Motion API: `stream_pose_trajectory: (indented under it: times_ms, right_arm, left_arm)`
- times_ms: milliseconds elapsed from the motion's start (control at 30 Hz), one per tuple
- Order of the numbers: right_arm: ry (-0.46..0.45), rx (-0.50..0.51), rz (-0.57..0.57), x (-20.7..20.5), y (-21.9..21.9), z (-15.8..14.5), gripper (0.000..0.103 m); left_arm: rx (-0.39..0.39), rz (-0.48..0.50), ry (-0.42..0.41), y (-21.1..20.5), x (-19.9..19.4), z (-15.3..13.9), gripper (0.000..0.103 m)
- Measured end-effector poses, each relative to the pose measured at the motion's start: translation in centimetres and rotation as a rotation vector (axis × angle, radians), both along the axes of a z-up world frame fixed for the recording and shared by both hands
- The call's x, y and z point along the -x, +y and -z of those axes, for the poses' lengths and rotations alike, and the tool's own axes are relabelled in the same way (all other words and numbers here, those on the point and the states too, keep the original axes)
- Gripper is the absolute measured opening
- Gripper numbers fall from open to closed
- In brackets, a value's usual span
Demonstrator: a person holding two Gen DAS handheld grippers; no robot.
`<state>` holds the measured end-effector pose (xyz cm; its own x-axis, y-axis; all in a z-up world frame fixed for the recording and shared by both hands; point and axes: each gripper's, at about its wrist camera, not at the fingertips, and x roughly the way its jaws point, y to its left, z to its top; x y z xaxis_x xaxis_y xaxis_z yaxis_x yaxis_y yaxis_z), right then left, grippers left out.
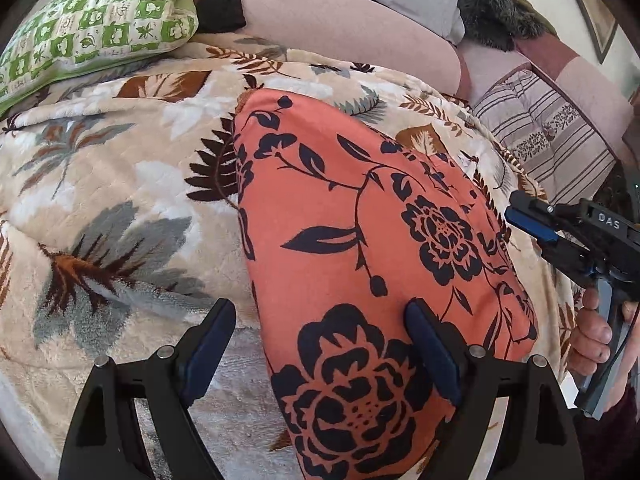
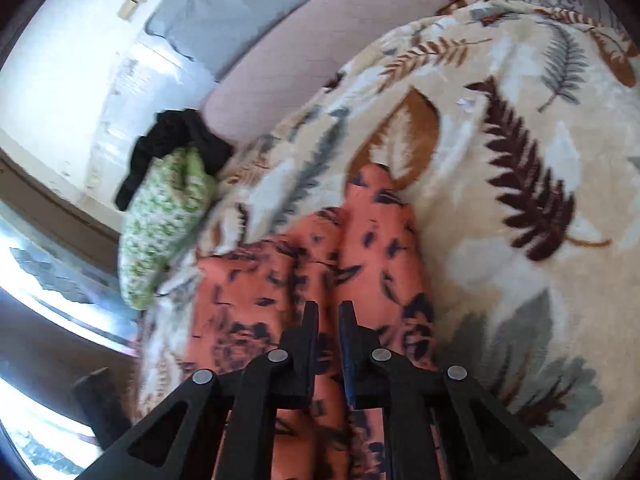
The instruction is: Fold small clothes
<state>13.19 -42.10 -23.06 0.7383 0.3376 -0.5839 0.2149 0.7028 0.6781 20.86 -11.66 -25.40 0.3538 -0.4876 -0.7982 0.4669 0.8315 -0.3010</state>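
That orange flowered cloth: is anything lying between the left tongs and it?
No. The orange flowered cloth lies flat on the leaf-print blanket, and the open left tongs hang right over its near edge, with nothing visible between them.

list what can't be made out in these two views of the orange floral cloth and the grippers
- Orange floral cloth: near end cut off by the bottom edge, left wrist view.
- Right hand-held gripper: right wrist view is motion-blurred, so whether cloth is pinched between the near-shut fingers is unclear.
- Black garment: blurred, bunched on the green pillow; type unreadable.
- Left hand-held gripper: open; whether it touches the cloth is unclear.
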Motion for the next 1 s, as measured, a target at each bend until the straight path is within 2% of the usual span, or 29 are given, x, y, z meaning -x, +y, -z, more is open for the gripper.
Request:
stream_pose_trajectory:
  times_ms: [67,100,233,267,300,333,367,433,467,600,667,700,733,800,833,867,900,967,1000]
  right_arm:
    - [-0.022,0.033,-0.016,-0.5,1.0,-0.7,0.094]
    - [-0.034,0.025,-0.033,-0.8,1.5,-0.6,0.095]
    - [0.061,0.009,-0.101,-3.1,3.7,2.0,0.093]
    - [0.088,0.006,-0.107,-3.7,4.3,2.9,0.087]
    - [0.113,0.015,-0.114,-4.2,4.9,3.8,0.08]
    - [0.118,0.041,-0.129,-4.5,5.7,4.2,0.063]
    - [0.108,0.079,-0.155,-4.8,6.7,4.0,0.038]
    - [0.092,0.199,-0.173,-4.6,8.8,2.8,0.024]
    - [0.063,0.25,-0.166,-4.2,9.4,1.8,0.021]
    - [-0.094,0.385,-0.079,-1.3,9.3,-3.2,0.019]
    - [-0.128,0.476,-0.024,0.1,8.4,-4.5,0.019]
    - [-0.108,0.486,-0.007,0.2,7.5,-4.3,0.019]
    - [-0.06,0.452,0.008,0.0,6.1,-3.0,0.019]
    - [0.12,0.285,-0.059,-1.7,3.8,1.6,0.021]
    - [0.208,0.199,-0.065,-2.3,3.0,4.2,0.026]
    - [0.181,0.144,-0.032,-2.0,2.2,4.7,0.028]
    - [0.174,0.134,-0.031,-1.9,1.9,4.1,0.029]
    - [0.174,0.233,-0.01,-1.5,2.0,1.7,0.037]
    - [0.135,0.285,0.021,-1.0,2.0,0.4,0.038]
  left_arm:
    - [0.016,-0.012,0.014,0.7,-0.2,0.0,0.087]
    - [0.026,-0.02,0.021,1.0,-0.3,0.0,0.087]
    - [0.049,-0.054,0.026,1.8,-0.9,-0.4,0.087]
    - [0.042,-0.057,0.025,1.9,-1.0,-0.4,0.087]
    - [0.038,-0.059,0.028,2.0,-1.1,-0.4,0.087]
    - [0.041,-0.06,0.037,2.1,-1.2,-0.2,0.087]
    - [0.048,-0.062,0.046,2.2,-1.3,-0.1,0.087]
    - [0.048,-0.069,0.046,2.4,-1.4,0.0,0.087]
    - [0.049,-0.071,0.044,2.5,-1.5,-0.1,0.087]
    - [0.099,-0.069,0.019,3.0,-1.1,-1.0,0.087]
    - [0.108,-0.057,-0.011,2.6,-0.7,-1.6,0.087]
    - [0.107,-0.045,-0.025,2.2,-0.5,-1.6,0.087]
    - [0.099,-0.034,-0.03,1.7,-0.3,-1.5,0.088]
    - [0.06,-0.023,-0.031,0.5,-0.1,-0.8,0.088]
    - [0.039,-0.009,-0.029,-0.2,0.1,-0.3,0.088]
    - [0.024,0.001,-0.031,-0.7,0.2,0.1,0.088]
    - [0.011,0.005,-0.036,-1.0,0.4,0.3,0.088]
    - [0.0,0.006,-0.047,-1.1,0.5,0.2,0.089]
    - [-0.002,0.006,-0.048,-1.0,0.5,0.1,0.089]
